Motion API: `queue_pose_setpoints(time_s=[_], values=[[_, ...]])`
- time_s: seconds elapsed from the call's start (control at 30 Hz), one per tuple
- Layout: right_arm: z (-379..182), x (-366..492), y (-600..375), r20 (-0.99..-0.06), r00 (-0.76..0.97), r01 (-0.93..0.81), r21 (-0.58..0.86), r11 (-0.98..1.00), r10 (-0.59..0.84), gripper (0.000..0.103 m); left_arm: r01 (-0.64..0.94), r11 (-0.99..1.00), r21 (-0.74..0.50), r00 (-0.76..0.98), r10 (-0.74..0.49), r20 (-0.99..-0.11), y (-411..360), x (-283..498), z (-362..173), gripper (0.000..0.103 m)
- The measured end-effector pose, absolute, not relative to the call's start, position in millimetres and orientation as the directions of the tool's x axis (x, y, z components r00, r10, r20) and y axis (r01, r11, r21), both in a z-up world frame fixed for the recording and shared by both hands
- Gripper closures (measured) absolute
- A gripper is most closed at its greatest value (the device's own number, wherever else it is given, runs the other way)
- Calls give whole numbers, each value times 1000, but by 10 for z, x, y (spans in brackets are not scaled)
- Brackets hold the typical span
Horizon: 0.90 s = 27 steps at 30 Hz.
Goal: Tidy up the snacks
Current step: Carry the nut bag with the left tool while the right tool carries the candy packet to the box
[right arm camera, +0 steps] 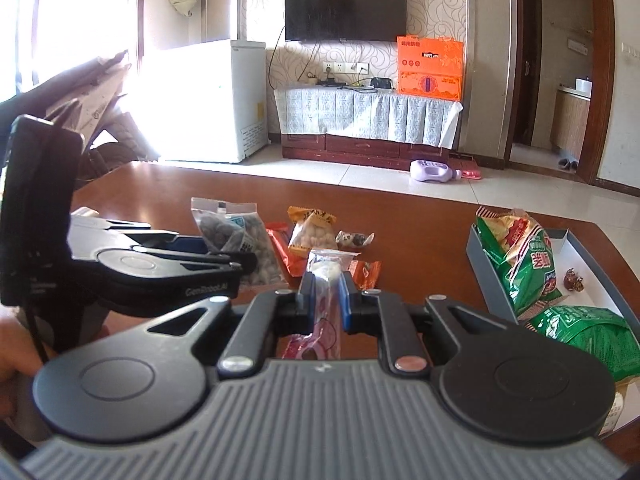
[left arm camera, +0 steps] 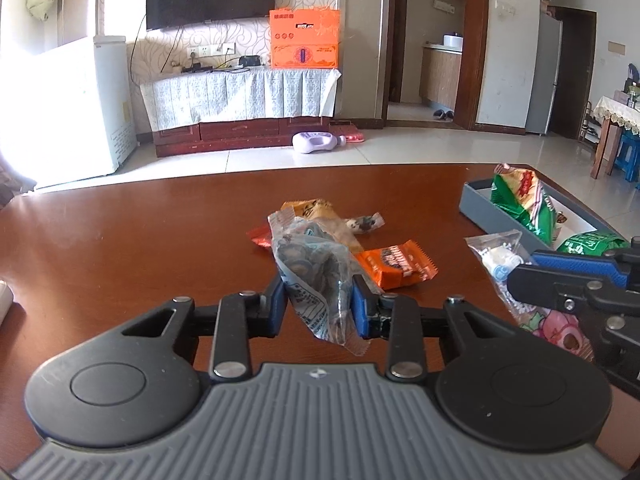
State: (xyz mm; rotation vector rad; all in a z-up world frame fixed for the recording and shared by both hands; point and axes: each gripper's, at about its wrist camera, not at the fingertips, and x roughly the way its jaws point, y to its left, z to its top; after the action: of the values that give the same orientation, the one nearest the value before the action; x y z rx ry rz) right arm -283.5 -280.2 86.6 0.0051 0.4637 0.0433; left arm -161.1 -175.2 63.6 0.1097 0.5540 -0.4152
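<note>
My left gripper [left arm camera: 318, 286] is shut on a clear packet of dark round snacks [left arm camera: 316, 268], held above the brown table; the packet also shows in the right wrist view [right arm camera: 236, 236]. My right gripper [right arm camera: 325, 286] is shut on a clear packet with pink print [right arm camera: 325, 300], seen from the side in the left wrist view [left arm camera: 516, 280]. On the table lie an orange chocolate wrapper [left arm camera: 396, 263], a yellow nut packet [right arm camera: 312, 230] and a small wrapped candy [right arm camera: 354, 239]. A grey box [right arm camera: 494, 280] at the right holds green snack bags [right arm camera: 524, 264] and a small candy [right arm camera: 573, 280].
The brown table [left arm camera: 140, 240] ends at a far edge with tiled floor beyond. A white object [left arm camera: 5, 300] lies at the table's left edge. A TV stand, a white fridge and a purple bottle on the floor stand far off.
</note>
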Motion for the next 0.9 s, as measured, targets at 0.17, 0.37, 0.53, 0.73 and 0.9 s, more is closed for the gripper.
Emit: queue_pose_setpoints(time_s=[0.17, 0.37, 0.53, 0.73, 0.9], values=[[917, -2900, -2846, -435, 900, -37, 15, 999, 40, 88, 419, 908, -5, 769, -357, -529, -1813, -1676, 689, 65], [961, -2998, -2935, -422, 906, -27, 19, 999, 33, 88, 432, 902, 2, 764, -365, -533, -1953, -1756, 713, 65], [986, -3072, -3026, -411, 911, -19, 24, 1000, 27, 88, 442, 897, 9, 761, -370, -534, -2093, -1746, 712, 65], [1013, -3130, -3154, -406, 914, -9, 34, 999, 22, 88, 444, 896, 12, 761, -370, -533, -2253, -1756, 714, 65], [1028, -3178, -3241, -401, 916, 2, 44, 999, 16, 88, 451, 892, 16, 757, -373, -537, -2362, -1738, 716, 65]])
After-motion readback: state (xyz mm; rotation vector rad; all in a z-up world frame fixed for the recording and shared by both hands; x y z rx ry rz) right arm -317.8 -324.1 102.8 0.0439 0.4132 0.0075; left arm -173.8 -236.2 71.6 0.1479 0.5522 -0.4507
